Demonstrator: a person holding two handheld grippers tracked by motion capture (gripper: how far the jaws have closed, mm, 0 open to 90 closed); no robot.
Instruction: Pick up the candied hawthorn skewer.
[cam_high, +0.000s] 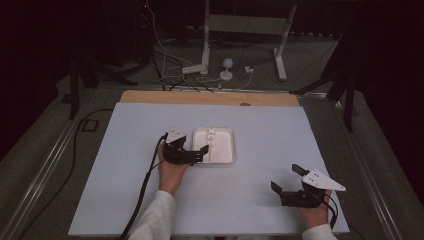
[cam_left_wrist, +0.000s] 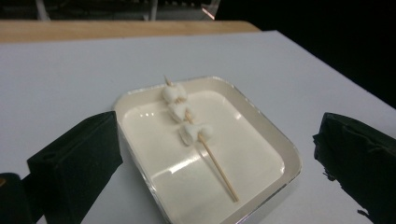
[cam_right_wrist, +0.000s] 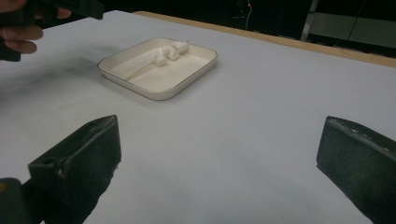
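The skewer (cam_left_wrist: 205, 140) is found lying in the white tray (cam_left_wrist: 261, 128), with its pointed tip at about 11 o'clock and its bare wooden end at about 5 o'clock in the left gripper view. Three or four marshmallow pieces (cam_left_wrist: 180, 112) are threaded on the upper half; the exact count cannot be told, since the white pieces blend into the white tray. The lower half of the stick is left bare. Nothing else is seen in the tray.

In the high view the tray (cam_high: 227, 150) is placed near the middle of the tabletop (cam_high: 280, 125). The left tool (cam_high: 199, 153) is held at its 9 o'clock edge, jaws spread wide with nothing between them, and appears to be just at the rim. The step in hand is judged to be the approach to the skewer, with no grasp made yet.

The next move is judged to call for the left tool to be carried over the rim, lowered onto the bare end of the stick, and closed across it without the marshmallows being crushed.

The right tool (cam_high: 287, 184) is held well apart, at about 4 o'clock from the tray, near the tabletop's edge; its jaws are likewise spread wide with nothing held.
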